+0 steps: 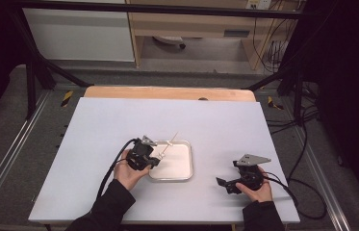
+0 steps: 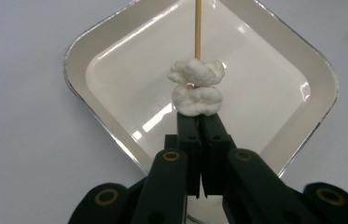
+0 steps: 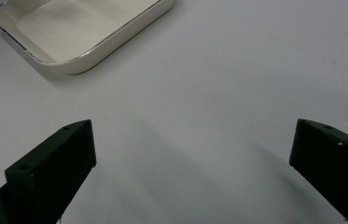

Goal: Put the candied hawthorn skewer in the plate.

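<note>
- High view: at a white worktop (image 1: 119,125), the person's left gripper (image 1: 155,159) is clamped on the near end of a thin wooden skewer (image 1: 172,139), which slants up and away over a shallow cream tray (image 1: 183,169) just right of the hand. The left hand (image 1: 128,172) cups the gripper from behind, forearm coming in from the near edge, the tool pointing toward the far right. The right gripper (image 1: 223,184) lies low on the worktop, well right of the tray, its hand (image 1: 256,188) wrapped round the body and the tool pointing left.
- Left gripper view: the jaws stand pressed together on the skewer (image 2: 198,28) right below two soft white lumps (image 2: 196,86) threaded on it, one against the other, hanging above the tray (image 2: 83,46). The lumps look light, squashy and easily torn; the stick looks stiff but thin and apt to snap, so the bare wood below the lumps seems the sound place to hold.
- Right gripper view: the jaws stand wide apart with nothing between them, over bare worktop (image 3: 237,70); a corner of the tray (image 3: 115,42) sits at the far left.
</note>
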A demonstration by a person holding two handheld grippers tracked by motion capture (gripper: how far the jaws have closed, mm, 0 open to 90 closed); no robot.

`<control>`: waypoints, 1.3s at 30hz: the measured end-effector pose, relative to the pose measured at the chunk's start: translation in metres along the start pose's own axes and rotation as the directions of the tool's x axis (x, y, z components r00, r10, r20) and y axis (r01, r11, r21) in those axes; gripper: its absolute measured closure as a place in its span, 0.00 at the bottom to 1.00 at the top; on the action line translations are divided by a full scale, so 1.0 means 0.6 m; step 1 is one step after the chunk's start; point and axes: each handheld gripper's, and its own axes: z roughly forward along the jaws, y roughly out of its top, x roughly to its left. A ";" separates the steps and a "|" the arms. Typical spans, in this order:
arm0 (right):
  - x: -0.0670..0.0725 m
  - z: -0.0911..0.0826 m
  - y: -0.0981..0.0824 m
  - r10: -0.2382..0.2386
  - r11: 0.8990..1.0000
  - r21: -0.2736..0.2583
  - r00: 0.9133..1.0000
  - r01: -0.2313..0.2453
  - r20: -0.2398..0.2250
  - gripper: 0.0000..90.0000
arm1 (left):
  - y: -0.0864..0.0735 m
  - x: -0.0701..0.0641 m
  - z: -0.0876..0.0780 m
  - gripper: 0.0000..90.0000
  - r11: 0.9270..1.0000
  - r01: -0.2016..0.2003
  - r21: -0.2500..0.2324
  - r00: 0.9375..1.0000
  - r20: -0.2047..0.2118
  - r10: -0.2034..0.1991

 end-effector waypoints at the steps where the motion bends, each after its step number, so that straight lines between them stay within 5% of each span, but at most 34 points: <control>1: 0.000 0.000 0.000 0.001 1.000 -0.002 1.000 -0.001 -0.002 0.01 | 0.000 -0.001 0.003 0.98 1.000 -0.005 0.010 1.000 -0.004 0.005; 9: 0.000 0.001 -0.001 0.001 1.000 0.003 1.000 -0.001 -0.002 0.01 | -0.001 -0.013 0.020 0.98 0.996 -0.014 0.089 1.000 -0.015 0.015; 17: -0.001 0.002 -0.001 -0.003 1.000 0.003 1.000 0.003 -0.006 0.01 | 0.000 -0.017 0.028 0.98 0.993 -0.013 0.115 1.000 -0.009 0.014; 28: 0.000 0.002 -0.001 -0.001 1.000 0.002 1.000 0.001 -0.007 0.01 | -0.003 -0.017 0.017 0.85 0.995 -0.050 0.084 0.999 0.004 0.050; 39: 0.000 -0.001 0.000 0.002 1.000 -0.003 1.000 -0.002 -0.001 0.01 | -0.020 -0.006 -0.029 0.56 0.991 -0.132 0.008 0.991 0.002 0.132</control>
